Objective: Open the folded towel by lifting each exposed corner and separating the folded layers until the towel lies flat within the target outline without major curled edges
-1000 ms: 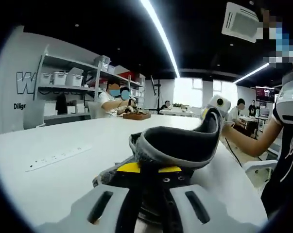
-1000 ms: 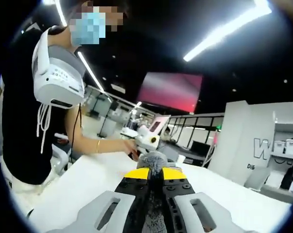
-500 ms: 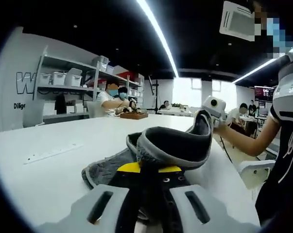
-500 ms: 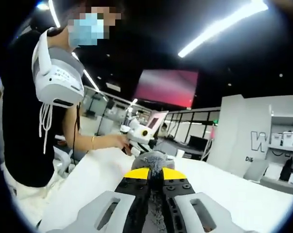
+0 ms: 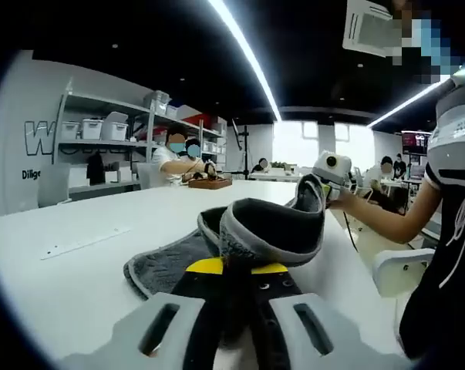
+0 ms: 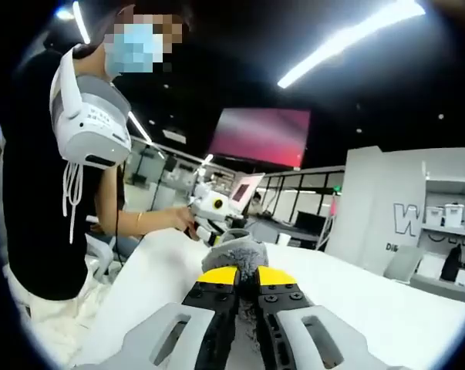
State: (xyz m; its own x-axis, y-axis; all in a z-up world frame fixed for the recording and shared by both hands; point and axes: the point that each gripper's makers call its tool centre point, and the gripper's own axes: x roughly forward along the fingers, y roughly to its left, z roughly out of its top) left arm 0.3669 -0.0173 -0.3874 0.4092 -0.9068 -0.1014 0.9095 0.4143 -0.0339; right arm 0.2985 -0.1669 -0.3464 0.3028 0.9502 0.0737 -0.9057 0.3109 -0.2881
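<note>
On the white table (image 5: 78, 277), the left gripper (image 5: 236, 270) clamps a corner of the grey terry towel (image 5: 271, 231); the right gripper (image 6: 244, 279) pinches another. I'd draw both apart evenly, keeping the fabric taut, then lower it flat.

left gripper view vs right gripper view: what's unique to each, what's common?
Left gripper view: towel lifted in an arch off the white table, a flat layer beneath; seated people by shelving; right tool pinching the far corner.

Right gripper view: red screen, left tool in the person's hand.

Both: grey towel clamped in closed jaws, white table, the person.
</note>
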